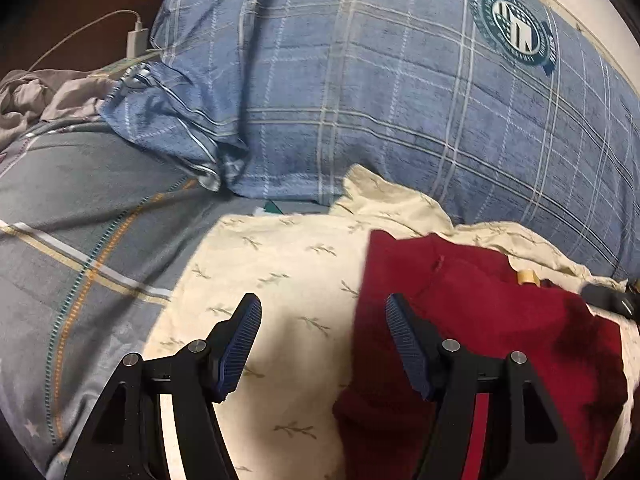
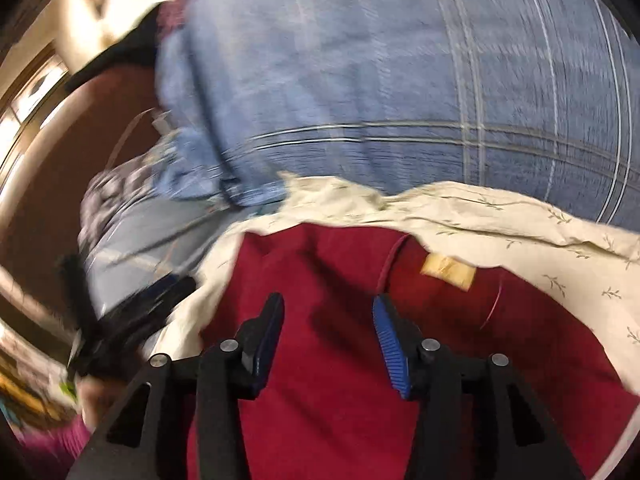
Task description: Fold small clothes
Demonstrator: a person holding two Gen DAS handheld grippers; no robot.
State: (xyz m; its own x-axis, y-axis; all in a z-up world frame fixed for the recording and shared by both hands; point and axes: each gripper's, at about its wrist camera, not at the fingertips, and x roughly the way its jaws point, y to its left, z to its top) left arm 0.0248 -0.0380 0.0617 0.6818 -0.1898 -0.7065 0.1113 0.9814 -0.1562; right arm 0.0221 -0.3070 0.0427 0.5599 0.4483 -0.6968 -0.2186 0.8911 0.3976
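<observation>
Hovering with jaws spread and empty, the left gripper (image 1: 323,308) straddles the red garment's (image 1: 472,320) edge on the cream sheet (image 1: 280,264). Right view, blurred: right gripper (image 2: 328,306) parted above that garment (image 2: 328,360), gripping nothing.

You were working over a bed (image 1: 80,208) covered in grey-blue bedding with white, tan and orange stripes, where a large blue plaid pillow (image 1: 400,92) with a round teal emblem (image 1: 516,28) lay across the far side. Beyond its left end you had a white charger and cable (image 1: 136,40) against a dark brown floor (image 1: 60,12), beside some crumpled grey cloth (image 1: 36,96). In your right view, heavily blurred, warm light fell on pale wall and wooden trim (image 2: 60,48) at the left.
</observation>
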